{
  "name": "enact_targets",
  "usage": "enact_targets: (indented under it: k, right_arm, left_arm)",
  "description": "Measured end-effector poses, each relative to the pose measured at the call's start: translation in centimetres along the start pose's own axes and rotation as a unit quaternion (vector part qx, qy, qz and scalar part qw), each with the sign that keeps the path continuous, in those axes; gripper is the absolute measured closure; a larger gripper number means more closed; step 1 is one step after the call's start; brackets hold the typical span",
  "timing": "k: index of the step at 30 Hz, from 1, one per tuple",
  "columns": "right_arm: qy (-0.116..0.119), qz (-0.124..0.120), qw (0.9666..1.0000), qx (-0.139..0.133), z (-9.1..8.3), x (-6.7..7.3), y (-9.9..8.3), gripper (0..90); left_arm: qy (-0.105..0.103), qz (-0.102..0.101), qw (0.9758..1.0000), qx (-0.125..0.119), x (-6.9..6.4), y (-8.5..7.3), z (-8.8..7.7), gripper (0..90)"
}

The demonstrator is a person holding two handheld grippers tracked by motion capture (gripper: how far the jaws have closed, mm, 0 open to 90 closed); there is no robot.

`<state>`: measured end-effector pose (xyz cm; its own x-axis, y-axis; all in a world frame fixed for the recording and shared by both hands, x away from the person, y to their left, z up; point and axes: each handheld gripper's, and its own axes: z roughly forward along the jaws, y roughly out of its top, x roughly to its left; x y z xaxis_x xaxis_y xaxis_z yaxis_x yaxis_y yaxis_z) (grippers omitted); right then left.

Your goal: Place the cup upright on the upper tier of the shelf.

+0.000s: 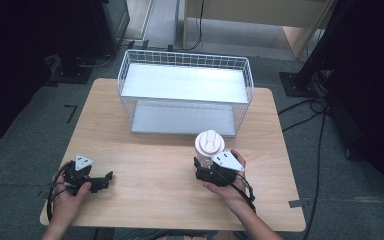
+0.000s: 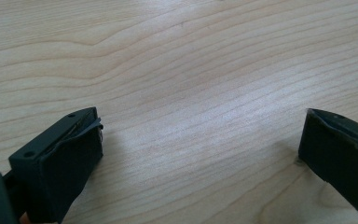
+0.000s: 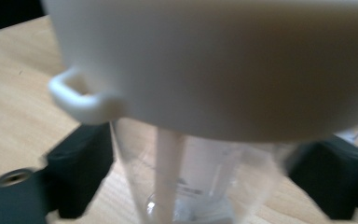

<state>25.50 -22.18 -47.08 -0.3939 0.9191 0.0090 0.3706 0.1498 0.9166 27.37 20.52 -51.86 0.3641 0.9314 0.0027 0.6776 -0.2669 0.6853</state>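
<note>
A clear plastic cup with a wide white lid [image 1: 209,142] stands upright on the wooden table [image 1: 150,160], just in front of the wire rack. My right gripper [image 1: 204,169] has one black jaw on each side of the cup's clear body. In the right gripper view the cup [image 3: 200,154] sits close between both jaws, with a white tube inside it and a small tab on the lid's edge. My left gripper [image 1: 106,180] rests low at the table's front left. Its jaws [image 2: 200,135] stand wide apart over bare wood.
A white wire rack [image 1: 185,54] with an upper and a lower shelf stands at the back middle of the table. Cables and dark stands lie on the floor at the right and the back left.
</note>
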Motion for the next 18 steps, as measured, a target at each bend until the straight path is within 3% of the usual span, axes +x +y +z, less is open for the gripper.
enact_targets:
  k: [12, 18]
  right_arm:
    - [0.002, 0.013, 0.9995, -0.028, -0.12, -0.02, 0.48, 14.1]
    - [0.007, 0.037, 0.9985, -0.040, 0.00, 0.10, 1.03, 14.3]
  left_arm:
    - [-0.001, -0.001, 1.0000, 0.000, 0.04, 0.00, -0.02, 0.0]
    - [-0.002, -0.001, 1.0000, 0.000, 0.06, 0.00, -0.02, 0.0]
